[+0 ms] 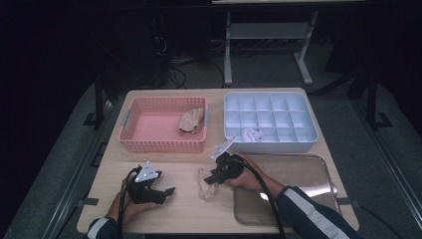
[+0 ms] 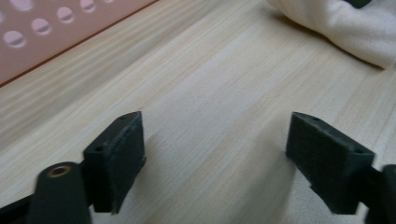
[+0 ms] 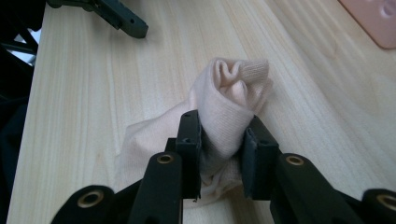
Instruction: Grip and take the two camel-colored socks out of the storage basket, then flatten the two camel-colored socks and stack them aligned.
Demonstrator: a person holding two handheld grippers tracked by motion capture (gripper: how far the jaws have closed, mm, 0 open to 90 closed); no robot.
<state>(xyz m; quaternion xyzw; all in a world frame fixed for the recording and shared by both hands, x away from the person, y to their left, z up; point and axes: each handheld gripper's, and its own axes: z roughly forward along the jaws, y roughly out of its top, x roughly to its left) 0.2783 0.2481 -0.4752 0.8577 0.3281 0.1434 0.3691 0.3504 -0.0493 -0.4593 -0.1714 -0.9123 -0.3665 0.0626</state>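
A pale beige rolled sock [image 3: 233, 93] lies on the wooden table [image 1: 184, 209] near the front middle. My right gripper [image 3: 220, 149] is shut on it, both pads pressing into the roll's near end. In the high view the sock [image 1: 205, 188] sits just left of that gripper [image 1: 212, 178]. My left gripper [image 1: 166, 193] rests low over the table at the front left, with jaws wide open and bare wood between them [image 2: 215, 158]. An edge of the sock [image 2: 345, 28] shows beyond it, at the top right of the left gripper view.
A pink basket [image 1: 149, 144] at the back left holds a beige balled sock [image 1: 192, 120]. A white divided box [image 1: 271, 145] at the back right holds a white sock [image 1: 252, 134]. A shiny metal tray [image 1: 303, 179] lies at the front right, under my right forearm.
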